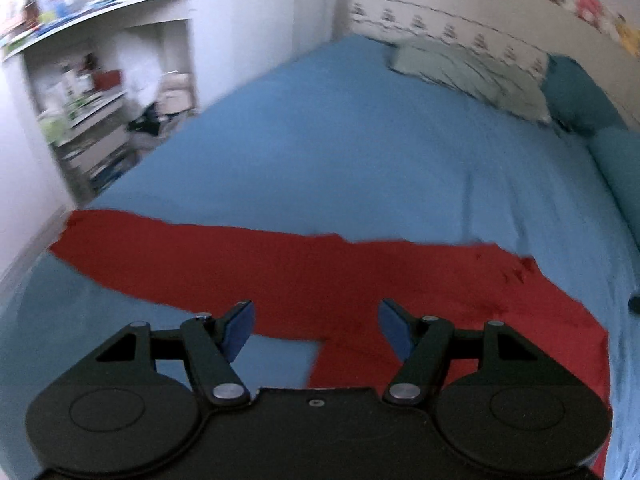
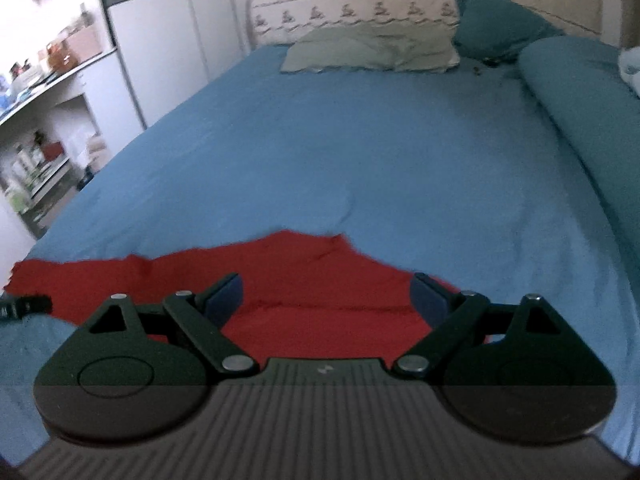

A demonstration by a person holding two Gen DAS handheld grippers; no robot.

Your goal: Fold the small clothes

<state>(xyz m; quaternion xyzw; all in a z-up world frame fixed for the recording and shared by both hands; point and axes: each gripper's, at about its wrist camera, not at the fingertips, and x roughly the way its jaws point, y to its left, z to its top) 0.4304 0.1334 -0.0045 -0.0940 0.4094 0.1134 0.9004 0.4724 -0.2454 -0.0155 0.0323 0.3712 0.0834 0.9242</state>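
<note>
Red garment (image 1: pixel 360 280) lies spread flat on the near part of the blue bedsheet (image 1: pixel 360 152), one long limb stretching off to the left; its exact type is unclear. Left gripper (image 1: pixel 316 326) hovers above it, jaws released wide, blue pads (image 1: pixel 240 330) holding nothing. Right gripper (image 2: pixel 324 298) also over the red cloth (image 2: pixel 304 276), jaws spread, empty. Farther up the bed: pale green pillow (image 2: pixel 372 50), teal pillow (image 2: pixel 496 26), teal bolster (image 2: pixel 580 92) along the right edge. Cluttered shelves (image 1: pixel 84 112) stand left of the bed, blurred.
</note>
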